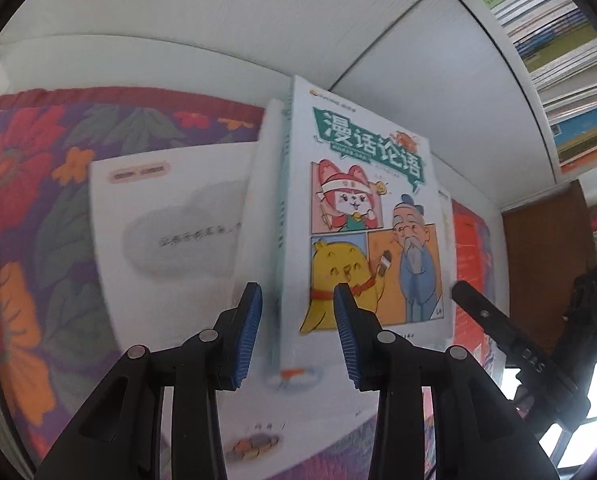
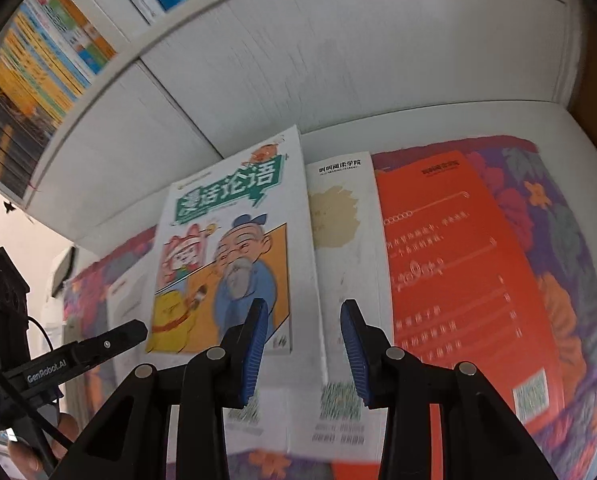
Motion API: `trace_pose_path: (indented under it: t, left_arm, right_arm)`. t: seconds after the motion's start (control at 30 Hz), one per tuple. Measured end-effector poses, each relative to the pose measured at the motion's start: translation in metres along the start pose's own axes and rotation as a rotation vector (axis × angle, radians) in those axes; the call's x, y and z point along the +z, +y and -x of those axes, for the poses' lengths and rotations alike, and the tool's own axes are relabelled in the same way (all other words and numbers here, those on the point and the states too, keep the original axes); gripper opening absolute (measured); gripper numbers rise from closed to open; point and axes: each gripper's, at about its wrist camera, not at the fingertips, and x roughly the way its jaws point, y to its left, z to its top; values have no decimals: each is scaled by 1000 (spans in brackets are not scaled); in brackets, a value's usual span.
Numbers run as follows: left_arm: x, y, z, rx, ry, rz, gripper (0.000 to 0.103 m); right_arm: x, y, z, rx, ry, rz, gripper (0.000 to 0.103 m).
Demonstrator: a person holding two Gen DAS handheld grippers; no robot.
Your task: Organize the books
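Standing upright, white comic book (image 1: 362, 216), cartoon cover; left gripper (image 1: 298, 336) pinching spine, right gripper (image 2: 304, 352) apparently clamping edge.

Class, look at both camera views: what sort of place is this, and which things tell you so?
Probably a child's room or reading corner at home. A white bookshelf is packed with thin colourful spines, children's books such as the cartoon comic book lie about, and they rest on a flowered cloth.

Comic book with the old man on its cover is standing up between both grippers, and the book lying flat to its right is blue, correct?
Not quite. The comic book stands between the left gripper and right gripper, but the flat book on its right is orange-red, not blue, as the right wrist view shows.
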Motion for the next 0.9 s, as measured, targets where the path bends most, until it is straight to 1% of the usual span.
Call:
trace_pose_path:
  t: [0.03, 0.07, 0.1, 0.13, 0.17, 0.23, 0.3, 0.33, 0.4, 0.57, 0.6, 0.67, 0.7, 0.73, 0.8, 0.9]
  left_arm:
    - [1, -2, -1, -7, 2, -10, 34]
    - [1, -3, -3, -15, 11, -20, 38]
    - [3, -4, -3, -28, 14, -28, 40]
    - [3, -6, -3, -29, 17, -35, 41]
    - [1, -7, -2, -19, 21, -49, 41]
    - [-6, -7, 3, 2, 26, -68, 41]
    - [-17, -5, 10, 7, 35, -63, 41]
    - [-27, -2, 15, 4, 43, -58, 41]
    - [-55, 4, 25, 2, 59, -55, 41]
    - [-154, 22, 44, 30, 155, -35, 41]
    - [-177, 25, 47, 39, 180, -44, 41]
    - [-216, 24, 59, 59, 185, -108, 42]
    - [-229, 24, 64, 65, 197, -123, 43]
    - [-241, 25, 68, 66, 213, -126, 43]
    - [-261, 31, 79, 50, 220, -108, 43]
    - [-276, 45, 89, 24, 206, -26, 43]
  right_arm:
    - [2, 0, -5, 7, 6, 4, 37]
    - [3, 1, -10, 21, 21, 7, 37]
    - [2, 2, -15, 40, 42, 8, 40]
    - [1, 4, -19, 40, 51, 15, 40]
    - [-1, 8, -17, 27, 38, 37, 40]
    - [-7, 14, -13, 15, 35, 84, 40]
    - [-18, 16, -7, 29, 51, 98, 40]
    - [-26, 17, -2, 34, 63, 105, 40]
    - [-44, 17, 9, 39, 76, 116, 41]
    - [-123, 16, 42, 54, 160, 132, 49]
    - [-144, 14, 49, 59, 187, 126, 50]
    - [-170, 8, 58, 68, 212, 130, 50]
    - [-188, 5, 64, 74, 237, 129, 50]
    - [-197, 3, 67, 81, 258, 130, 50]
    - [-217, 0, 75, 101, 291, 150, 50]
    - [-238, -3, 88, 144, 325, 199, 49]
